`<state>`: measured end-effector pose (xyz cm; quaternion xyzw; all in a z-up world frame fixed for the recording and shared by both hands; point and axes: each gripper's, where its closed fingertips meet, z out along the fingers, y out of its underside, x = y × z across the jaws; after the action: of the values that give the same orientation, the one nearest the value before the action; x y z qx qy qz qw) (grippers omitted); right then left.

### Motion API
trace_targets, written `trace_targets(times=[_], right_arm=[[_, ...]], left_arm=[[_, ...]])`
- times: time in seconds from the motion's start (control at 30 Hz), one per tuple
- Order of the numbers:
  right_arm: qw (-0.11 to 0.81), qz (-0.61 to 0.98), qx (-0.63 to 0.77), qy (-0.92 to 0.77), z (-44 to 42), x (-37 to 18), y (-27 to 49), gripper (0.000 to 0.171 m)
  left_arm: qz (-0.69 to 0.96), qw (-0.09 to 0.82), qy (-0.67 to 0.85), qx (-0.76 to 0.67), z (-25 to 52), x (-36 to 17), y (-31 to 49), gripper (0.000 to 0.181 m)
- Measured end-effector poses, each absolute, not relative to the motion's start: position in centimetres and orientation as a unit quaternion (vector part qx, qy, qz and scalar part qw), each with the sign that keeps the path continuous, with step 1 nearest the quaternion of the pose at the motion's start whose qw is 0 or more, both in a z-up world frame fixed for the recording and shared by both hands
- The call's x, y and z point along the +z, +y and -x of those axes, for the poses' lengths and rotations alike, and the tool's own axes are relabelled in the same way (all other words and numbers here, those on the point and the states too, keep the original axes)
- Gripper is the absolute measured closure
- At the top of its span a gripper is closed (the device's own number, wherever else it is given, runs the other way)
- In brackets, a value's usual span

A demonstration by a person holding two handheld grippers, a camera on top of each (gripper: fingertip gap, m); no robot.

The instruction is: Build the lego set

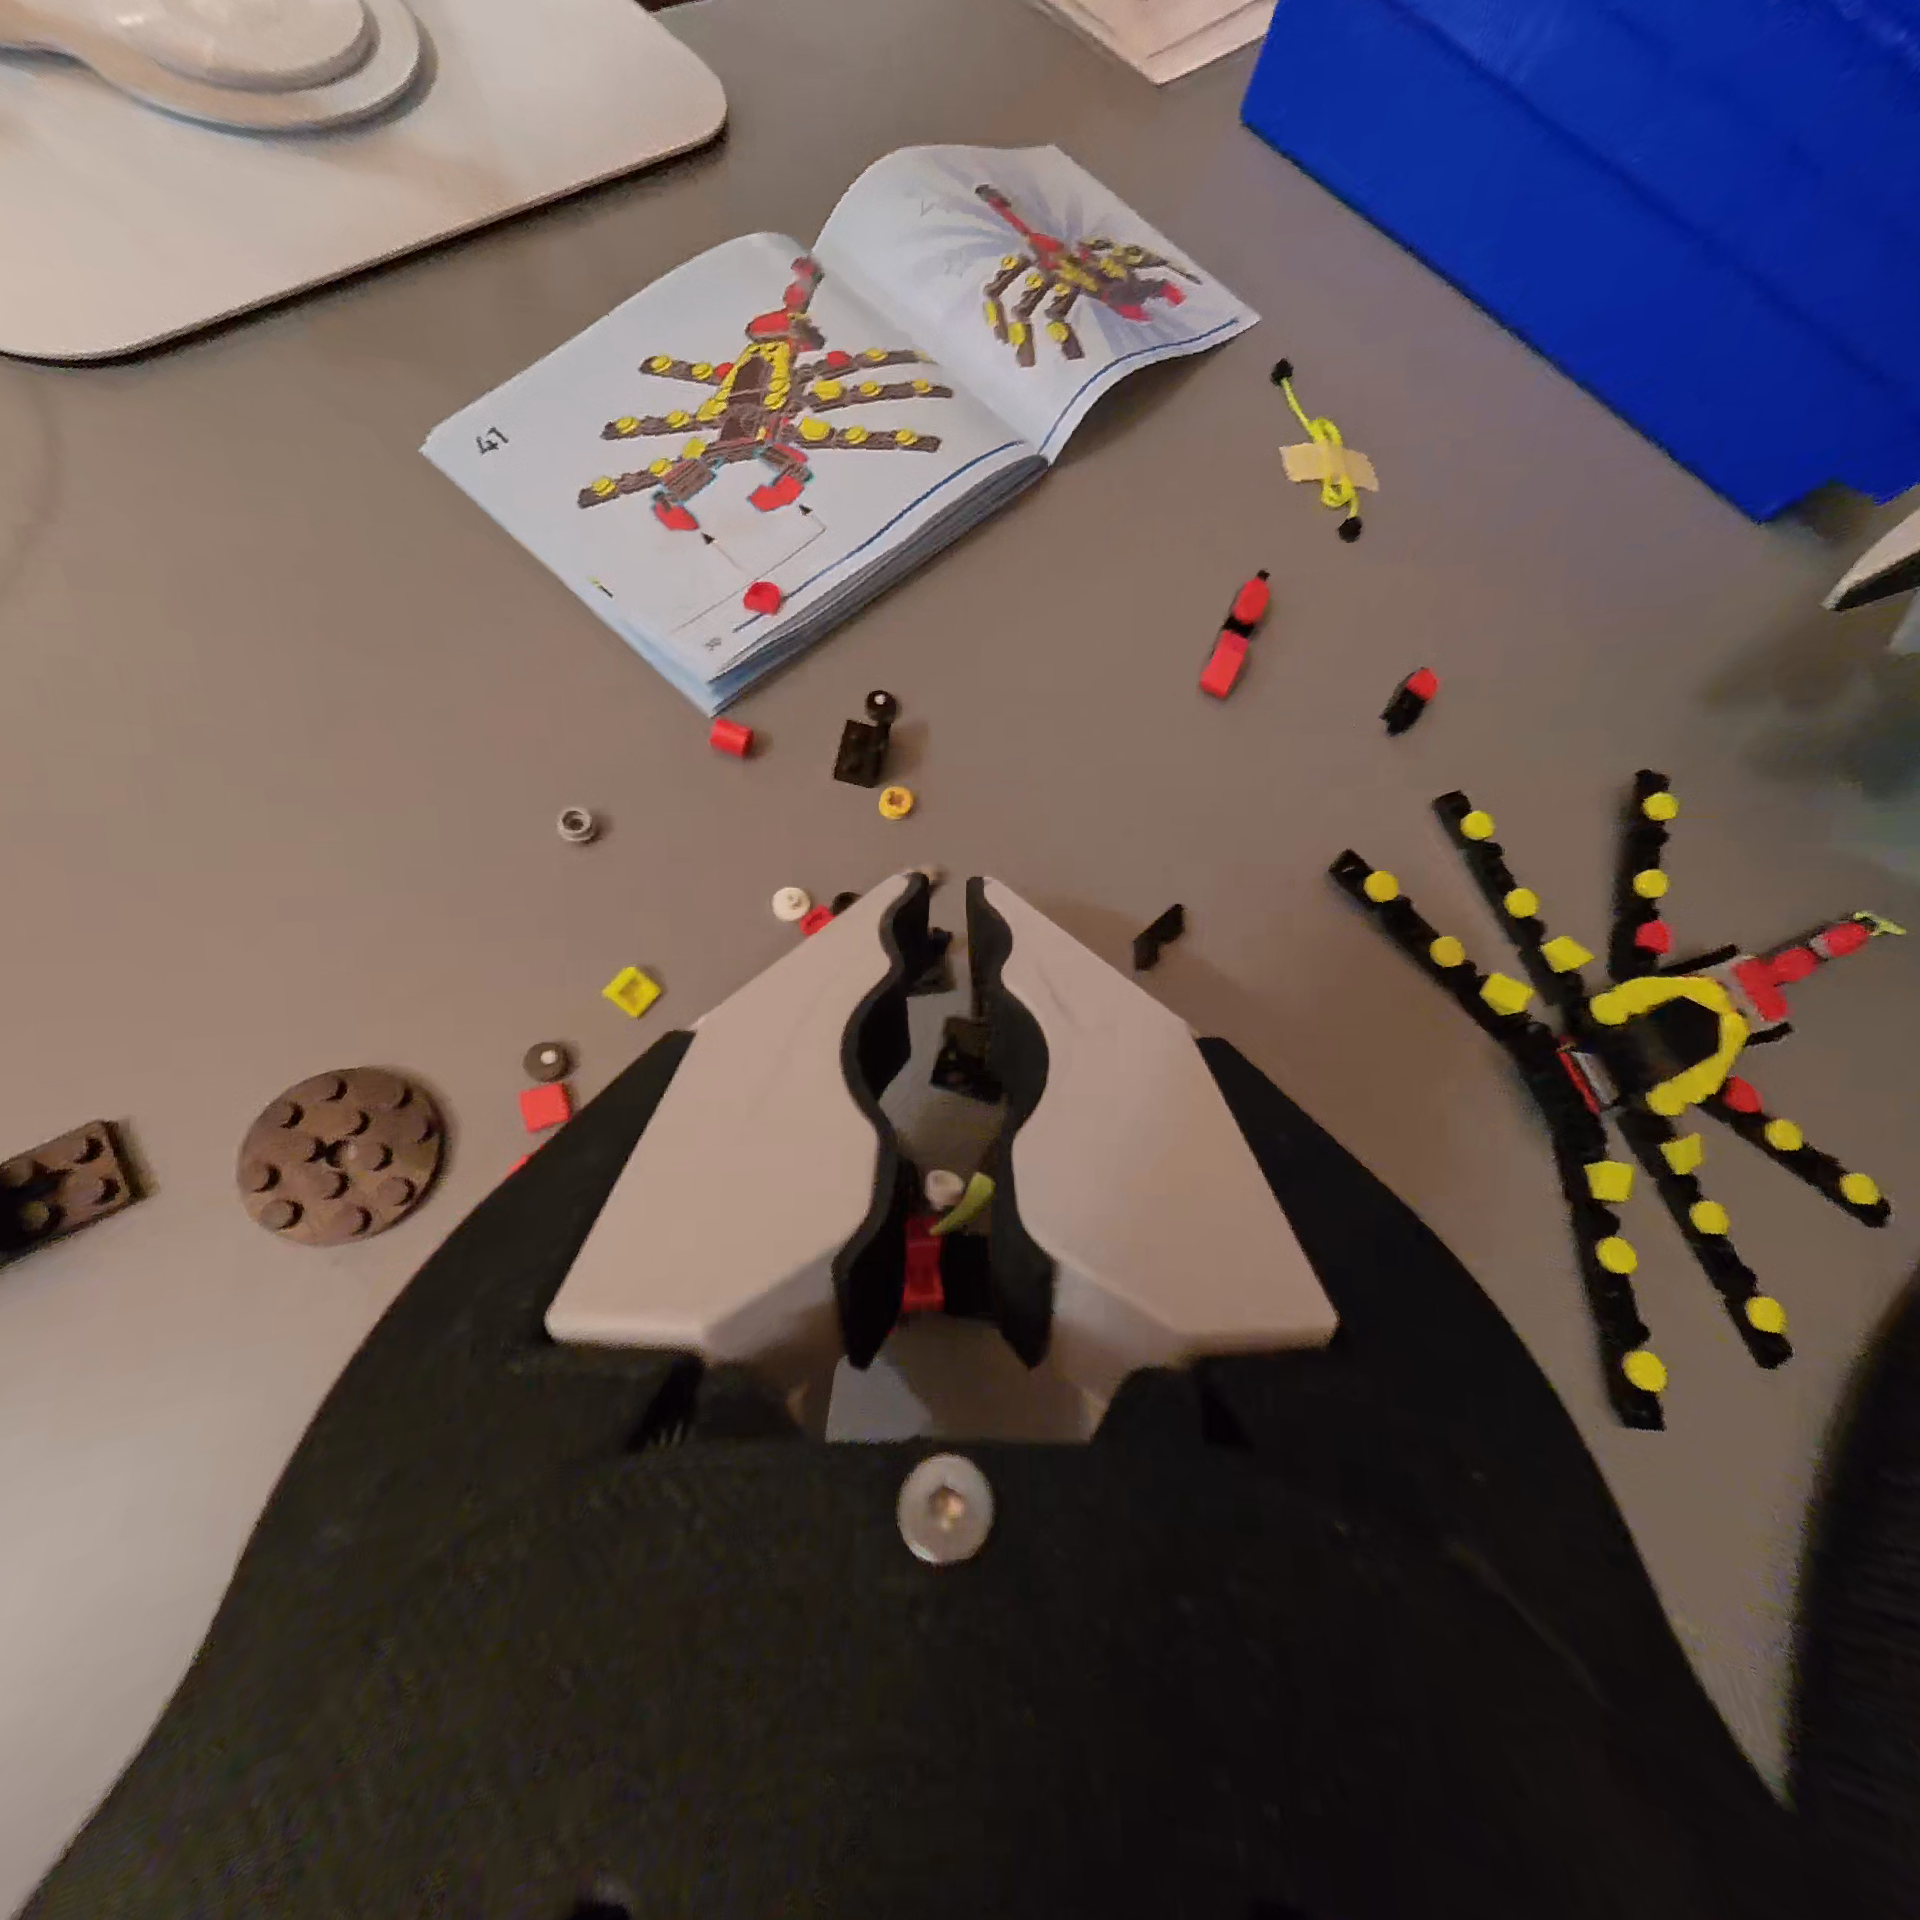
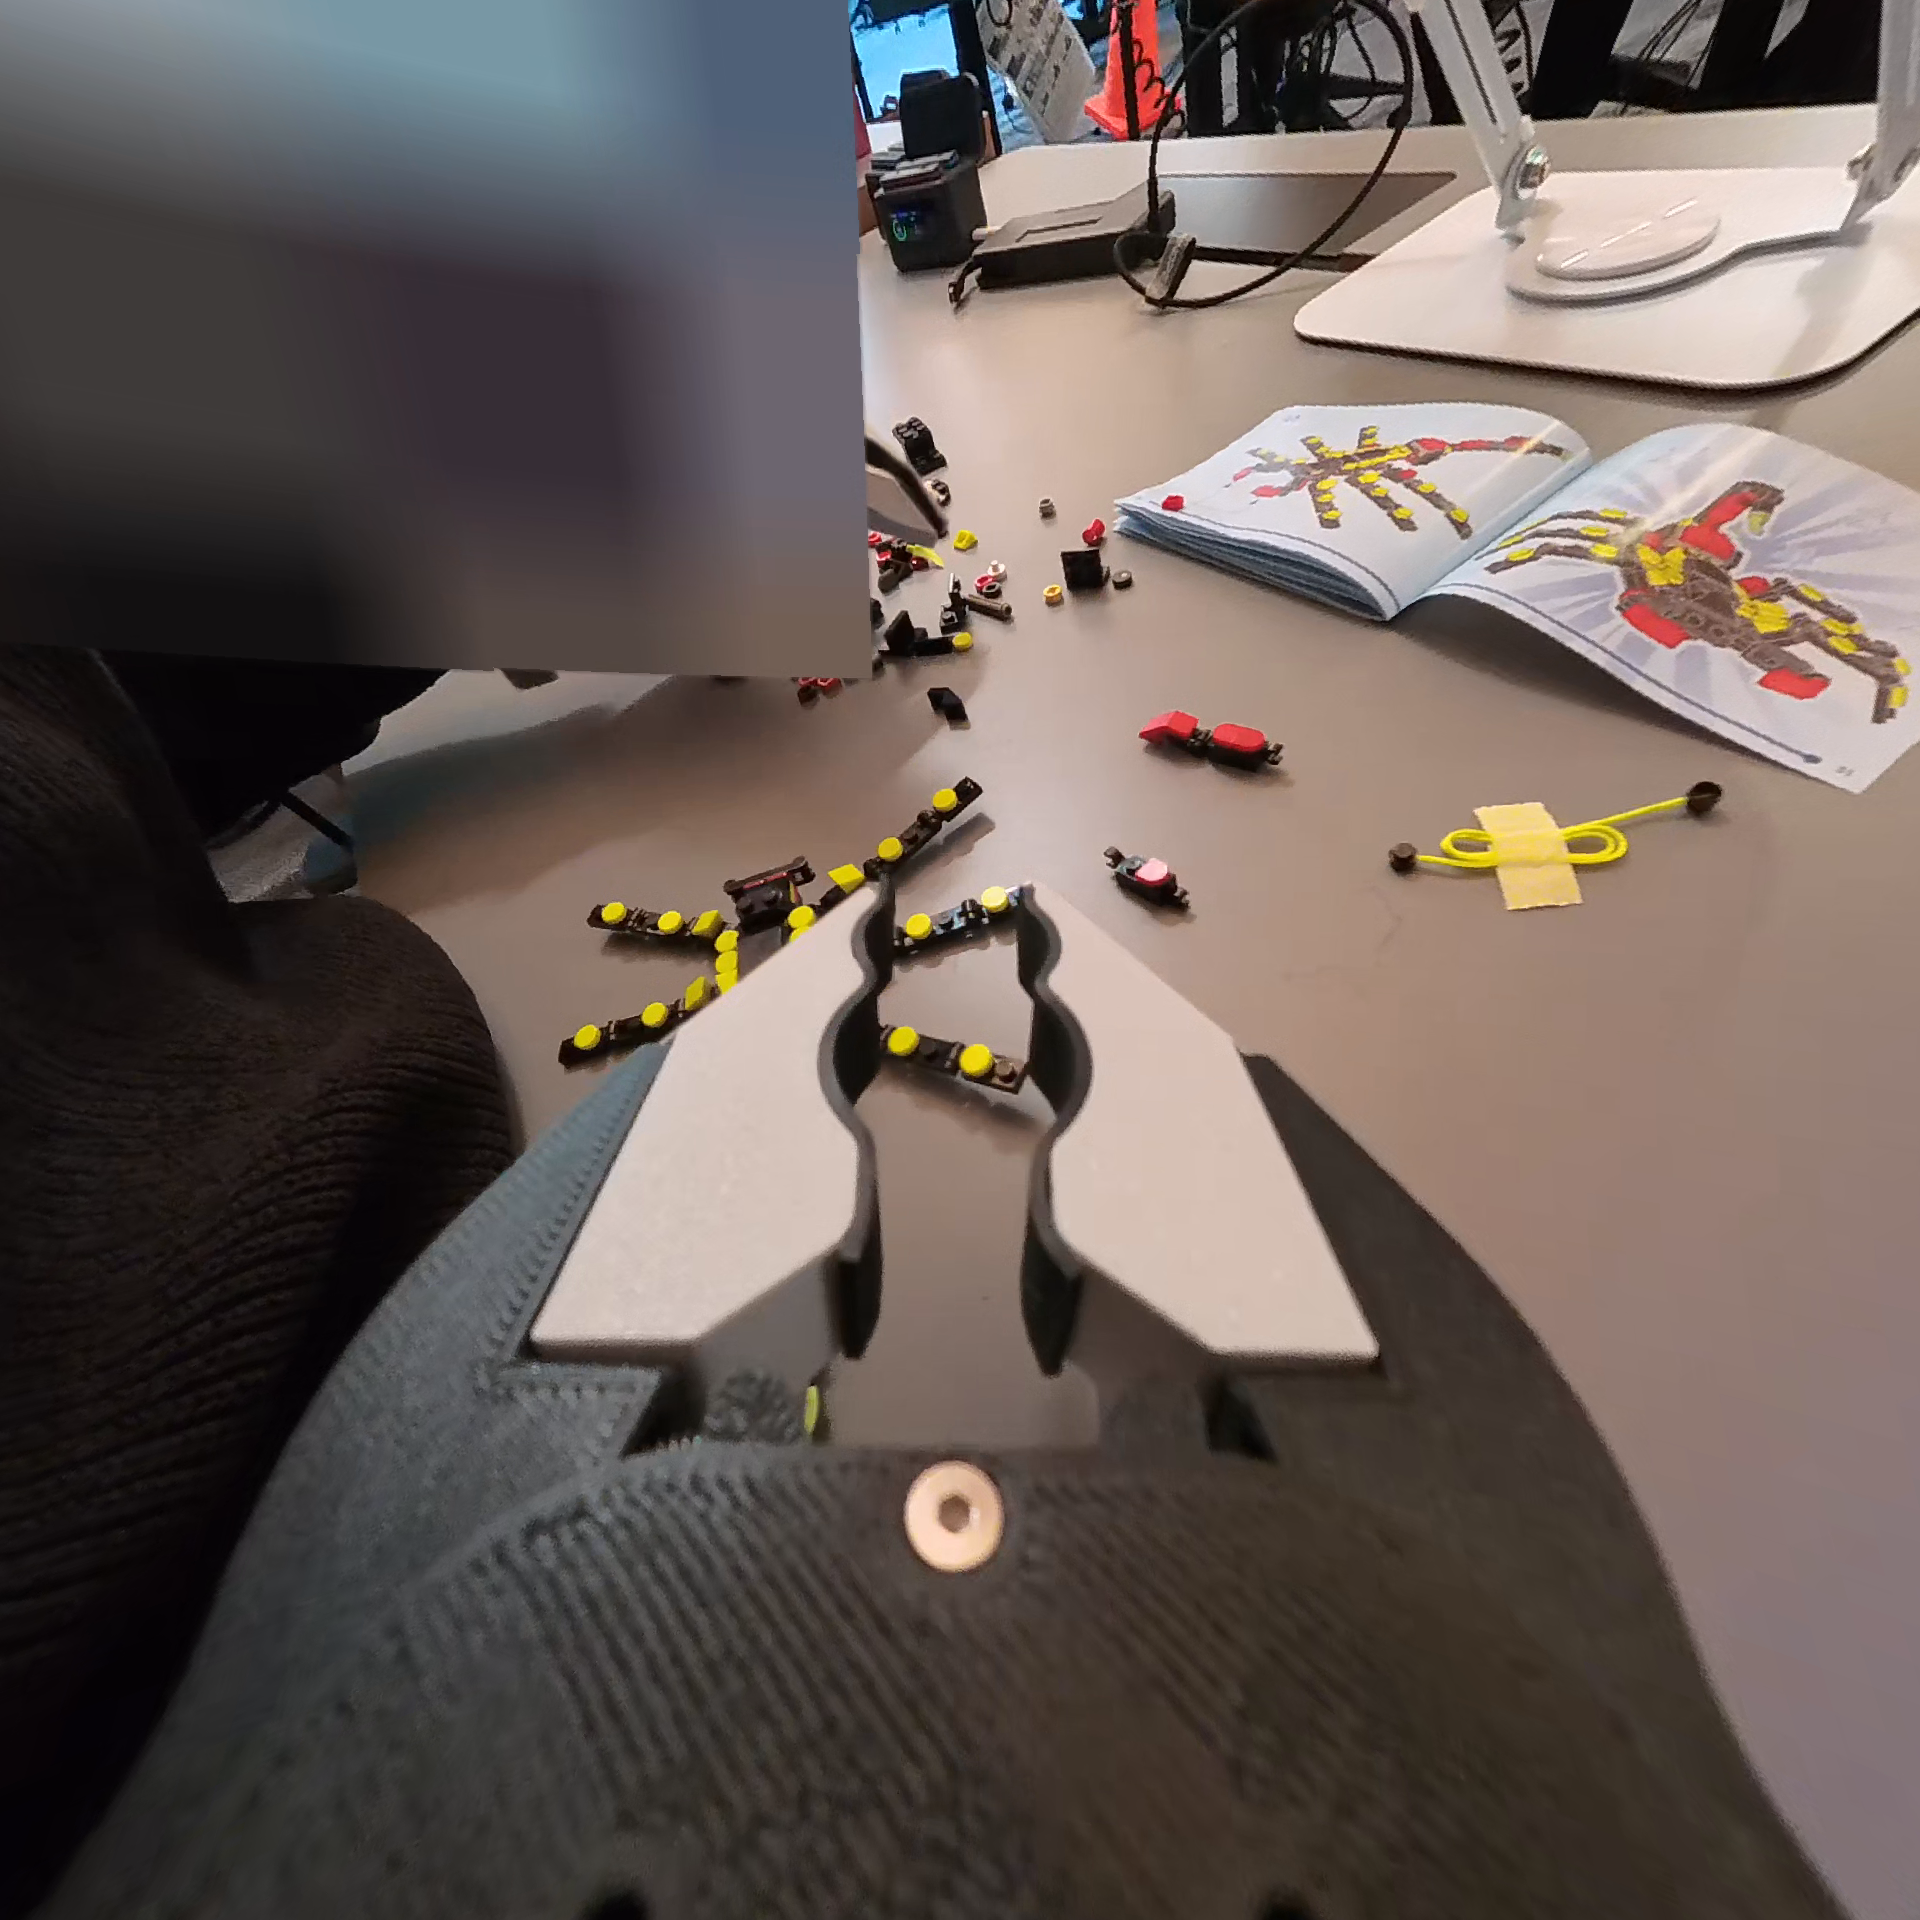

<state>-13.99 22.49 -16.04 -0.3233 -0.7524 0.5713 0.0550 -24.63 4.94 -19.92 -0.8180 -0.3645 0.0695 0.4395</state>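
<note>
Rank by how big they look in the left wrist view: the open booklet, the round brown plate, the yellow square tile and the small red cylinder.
1. open booklet
2. round brown plate
3. yellow square tile and small red cylinder: too alike to rank, and the cylinder lies farther from the camera.

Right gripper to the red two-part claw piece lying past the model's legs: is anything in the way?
Partly. The right gripper is open over the scorpion model, whose black-and-yellow legs show between its fingers. The red claw piece lies beyond to the right on bare table; a small black-and-pink piece sits near that path.
</note>
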Motion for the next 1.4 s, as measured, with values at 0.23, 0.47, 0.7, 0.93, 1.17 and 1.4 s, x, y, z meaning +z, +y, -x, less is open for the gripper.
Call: trace_targets(times=[0.23,0.47,0.7,0.93,1.17,1.4], right_arm=[[0.060,0.328,0.564,-0.755,14.3,-16.4,22.8,0.150],[0.056,0.333,0.564,-0.754,14.5,-16.6,22.9,0.150],[0.054,0.334,0.565,-0.752,14.5,-16.6,22.9,0.150],[0.054,0.335,0.568,-0.750,14.6,-16.5,23.0,0.150],[0.055,0.335,0.568,-0.750,14.6,-16.4,23.0,0.150],[0.054,0.336,0.570,-0.748,14.7,-16.4,23.1,0.150]], left_arm=[[0.813,0.445,-0.372,0.047,24.7,-20.5,5.2,0.175],[0.810,0.447,-0.378,0.047,24.9,-20.6,5.1,0.175],[0.806,0.440,-0.386,0.083,26.9,-20.4,3.7,0.172],[0.804,0.439,-0.394,0.078,28.9,-20.7,4.2,0.167],[0.833,0.414,-0.353,0.100,30.9,-21.0,6.2,0.164],[0.851,0.402,-0.317,0.118,32.4,-20.9,7.1,0.163]])
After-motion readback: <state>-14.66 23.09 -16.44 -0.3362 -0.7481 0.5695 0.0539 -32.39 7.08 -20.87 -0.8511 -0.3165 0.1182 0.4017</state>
